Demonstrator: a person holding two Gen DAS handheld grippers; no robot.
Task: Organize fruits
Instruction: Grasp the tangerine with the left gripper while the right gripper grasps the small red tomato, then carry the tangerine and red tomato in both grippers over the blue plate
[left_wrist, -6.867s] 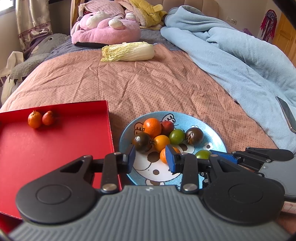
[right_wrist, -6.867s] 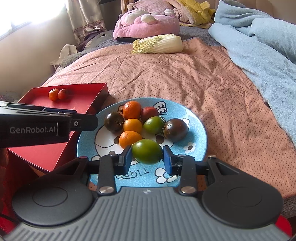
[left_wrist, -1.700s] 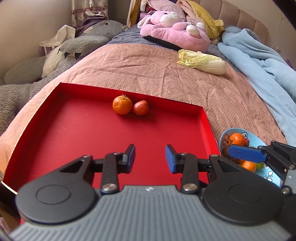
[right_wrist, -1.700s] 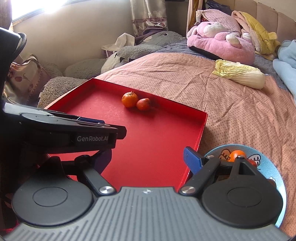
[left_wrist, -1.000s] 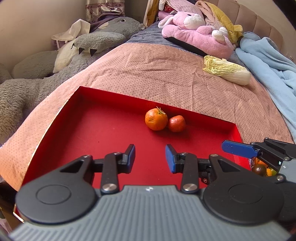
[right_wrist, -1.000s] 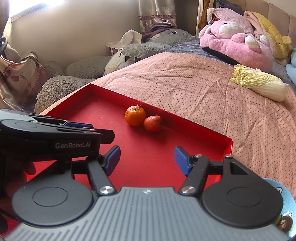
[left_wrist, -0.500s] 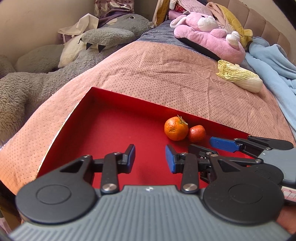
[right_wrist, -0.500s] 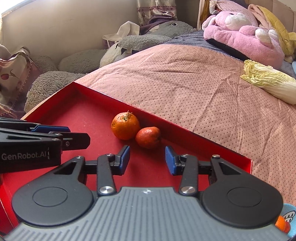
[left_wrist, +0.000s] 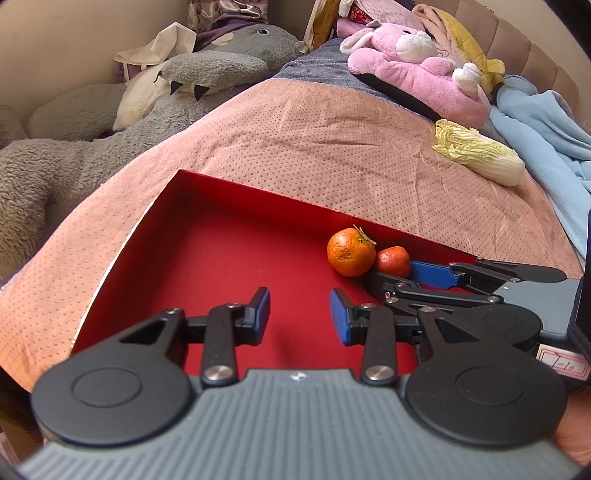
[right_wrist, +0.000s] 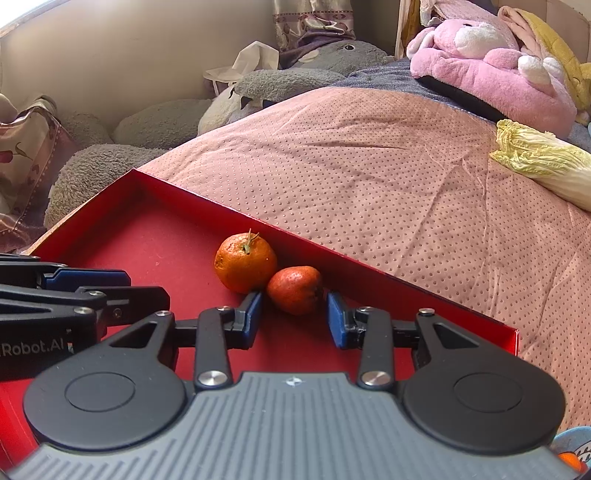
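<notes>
A red tray (left_wrist: 236, 254) lies on the pink bedspread. In it an orange mandarin (left_wrist: 350, 252) and a small red fruit (left_wrist: 392, 260) sit touching by the far wall. In the right wrist view the mandarin (right_wrist: 245, 262) is left of the red fruit (right_wrist: 295, 289). My right gripper (right_wrist: 294, 316) is open, its fingertips on either side of the red fruit's near half, not closed on it. It also shows in the left wrist view (left_wrist: 402, 275), reaching in from the right. My left gripper (left_wrist: 299, 314) is open and empty above the tray floor.
A napa cabbage (left_wrist: 480, 158) lies on the bedspread beyond the tray. A pink plush (left_wrist: 413, 70) and grey plush (left_wrist: 207, 74) sit at the bed's head and left side. A blue blanket (left_wrist: 554, 125) is at right. The blue plate's edge (right_wrist: 570, 445) shows at bottom right.
Both grippers have moved forward over the tray. My right gripper has come up to the red fruit, so its fingertips now flank it. Both stay open.
</notes>
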